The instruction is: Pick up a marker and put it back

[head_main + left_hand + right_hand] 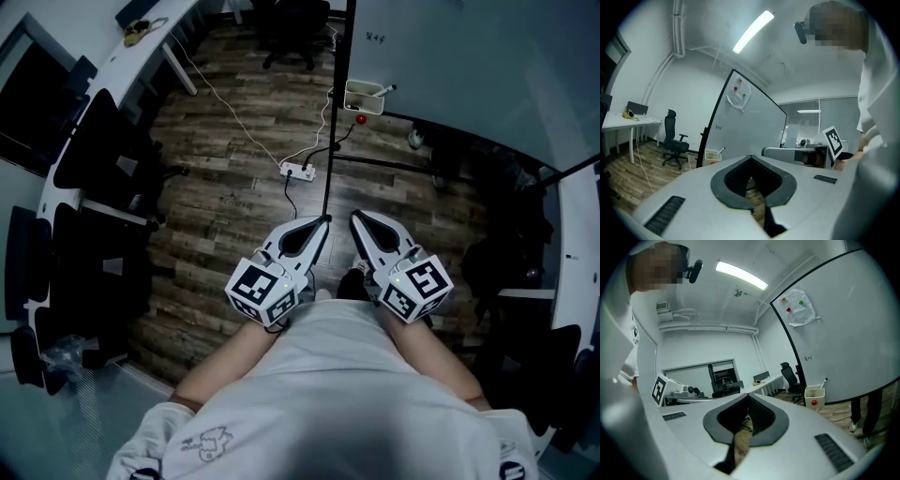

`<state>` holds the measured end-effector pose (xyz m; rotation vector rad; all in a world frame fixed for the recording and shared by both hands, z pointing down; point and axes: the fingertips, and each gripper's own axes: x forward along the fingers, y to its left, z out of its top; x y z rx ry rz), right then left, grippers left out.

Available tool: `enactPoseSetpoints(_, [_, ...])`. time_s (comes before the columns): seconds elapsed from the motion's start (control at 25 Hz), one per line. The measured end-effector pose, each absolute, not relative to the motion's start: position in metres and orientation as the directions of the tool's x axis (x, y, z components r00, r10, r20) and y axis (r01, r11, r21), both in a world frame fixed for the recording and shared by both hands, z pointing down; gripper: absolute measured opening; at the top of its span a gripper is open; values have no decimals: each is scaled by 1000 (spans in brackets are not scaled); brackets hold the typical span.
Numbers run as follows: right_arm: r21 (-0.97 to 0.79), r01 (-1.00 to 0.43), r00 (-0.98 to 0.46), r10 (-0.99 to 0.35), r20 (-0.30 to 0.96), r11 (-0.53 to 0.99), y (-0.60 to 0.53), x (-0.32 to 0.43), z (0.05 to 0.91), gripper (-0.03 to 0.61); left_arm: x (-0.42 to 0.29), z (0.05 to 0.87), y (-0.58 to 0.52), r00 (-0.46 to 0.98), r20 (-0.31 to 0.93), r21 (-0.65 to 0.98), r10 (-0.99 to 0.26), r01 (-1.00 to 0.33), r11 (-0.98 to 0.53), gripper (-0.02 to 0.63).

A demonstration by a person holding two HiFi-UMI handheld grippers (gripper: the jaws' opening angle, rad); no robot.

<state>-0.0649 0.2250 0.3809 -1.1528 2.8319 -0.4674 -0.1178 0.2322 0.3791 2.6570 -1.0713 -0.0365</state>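
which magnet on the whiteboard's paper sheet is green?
The small round green magnet, farthest from the whiteboard's black frame; the red magnet and orange magnet sit nearer it.

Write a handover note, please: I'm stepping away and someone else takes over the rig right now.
Left hand-held gripper: shut, empty.
Right hand-held gripper: shut, empty.
Both are held at the person's waist, well short of the whiteboard.
The marker sits in the white box at the whiteboard's lower edge.
Done: no pick to be seen.
Left: reach the box, lift the marker, put it back.
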Motion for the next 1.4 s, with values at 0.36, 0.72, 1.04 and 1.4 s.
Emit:
enactPoseSetpoints(0.36, [-311,-643,-749,-659,65,700,196,-64,385,12,-113,383,206,705,91,257,-704,-699,-667,5])
enactPoseSetpoints(0.72, [-344,-610,-777,-625,78,714,149,-47,396,12,-93,394,161,678,123,263,-724,-726,-635,5])
enactPoseSetpoints(1.04, [-356,-605,-782,-616,96,712,92,-22,403,12,-66,399,102,667,133,273,-733,-736,-620,5])
enactPoseSetpoints(1.4, [-394,-617,-766,-635,101,681,34,23,414,12,-29,409,39,667,145,289,-731,-735,-614,5])
